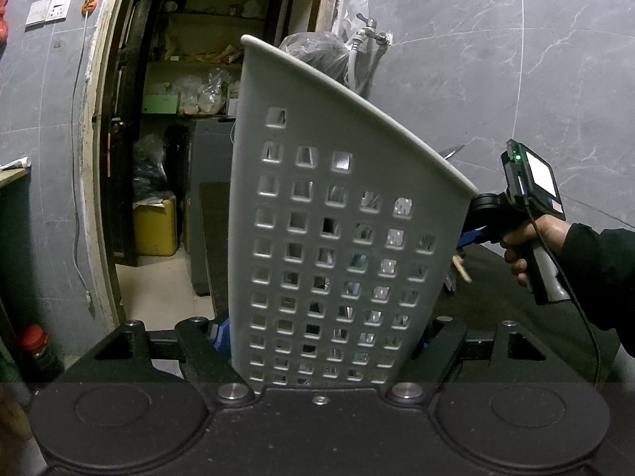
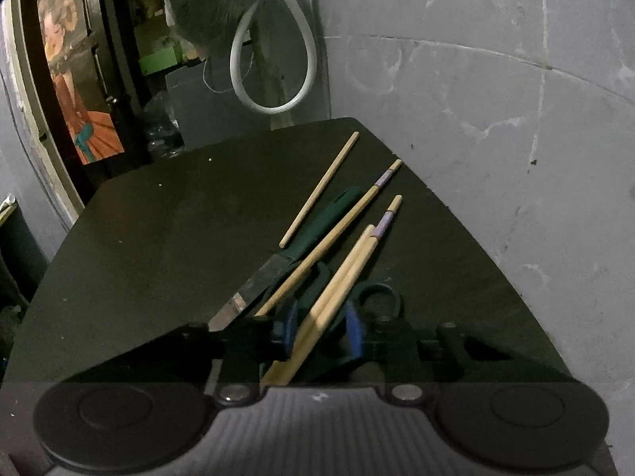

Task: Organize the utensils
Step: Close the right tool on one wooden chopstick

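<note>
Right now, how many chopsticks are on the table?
5: one lone at far left, one across the knife, a plain pair between the right tongs, one purple-banded beside them. More may be hidden.

This looks like a lived-in home utility or kitchen corner, not a lab or shop. Grey marble-look wall tiles (image 1: 496, 59) cover the walls. An open doorway (image 1: 119, 158) to the left of those tiles gives onto a cluttered pantry: shelves (image 1: 198, 59) stacked with plastic bags and packets, and a yellow container (image 1: 154, 226) on the floor below them. Just right of the doorway a wall tap (image 1: 371, 25) carries a looped white hose (image 2: 274, 75). Left of the doorway sit light switches (image 1: 49, 10). A dark counter (image 2: 158, 218) stands against the tiled wall below the hose, with chopsticks (image 2: 319, 190) and a knife (image 2: 270, 273) lying on it.
</note>
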{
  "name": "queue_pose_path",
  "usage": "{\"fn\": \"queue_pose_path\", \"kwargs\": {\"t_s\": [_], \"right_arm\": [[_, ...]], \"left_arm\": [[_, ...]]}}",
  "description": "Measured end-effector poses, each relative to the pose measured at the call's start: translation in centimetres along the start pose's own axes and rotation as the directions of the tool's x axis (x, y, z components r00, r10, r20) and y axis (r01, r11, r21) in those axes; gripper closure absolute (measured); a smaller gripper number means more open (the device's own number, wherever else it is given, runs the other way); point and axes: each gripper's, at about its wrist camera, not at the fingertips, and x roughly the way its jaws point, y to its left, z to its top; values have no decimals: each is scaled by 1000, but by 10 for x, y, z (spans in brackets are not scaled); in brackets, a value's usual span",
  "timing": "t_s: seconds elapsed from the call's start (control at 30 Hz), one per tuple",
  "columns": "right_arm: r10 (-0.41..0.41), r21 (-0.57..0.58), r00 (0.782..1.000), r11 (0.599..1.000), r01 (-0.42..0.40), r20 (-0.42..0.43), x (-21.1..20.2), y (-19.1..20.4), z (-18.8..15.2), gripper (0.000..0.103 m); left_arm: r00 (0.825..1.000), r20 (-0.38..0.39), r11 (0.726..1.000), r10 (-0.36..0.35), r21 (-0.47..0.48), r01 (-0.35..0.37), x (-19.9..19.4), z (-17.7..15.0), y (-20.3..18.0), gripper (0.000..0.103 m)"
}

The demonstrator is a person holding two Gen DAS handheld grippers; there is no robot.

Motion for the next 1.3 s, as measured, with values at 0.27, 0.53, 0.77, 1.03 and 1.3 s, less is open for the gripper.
{"fn": "queue_pose_path", "kwargs": {"t_s": [0.27, 0.53, 0.77, 1.03, 1.3], "right_arm": [[39, 36, 999, 999, -39, 6, -8, -10, -4, 96], [97, 19, 995, 995, -97, -8, -44, -21, -31, 96], [145, -6, 989, 989, -145, -23, -85, -26, -65, 96], [186, -63, 982, 980, -188, -29, -126, -13, -105, 95], [198, -52, 980, 979, -197, 3, -134, -19, -107, 95]], "left_arm": [[1000, 0, 1000, 4, 1, -4, 1, 0, 0, 24], [1000, 0, 1000, 5, -2, -5, 1, 0, -1, 24], [1000, 1, 1000, 7, -3, -7, 0, -1, -1, 24], [1000, -1, 1000, 7, -5, -7, 0, -1, -1, 25], [1000, 0, 1000, 7, -5, -7, 0, -1, -1, 25]]}}
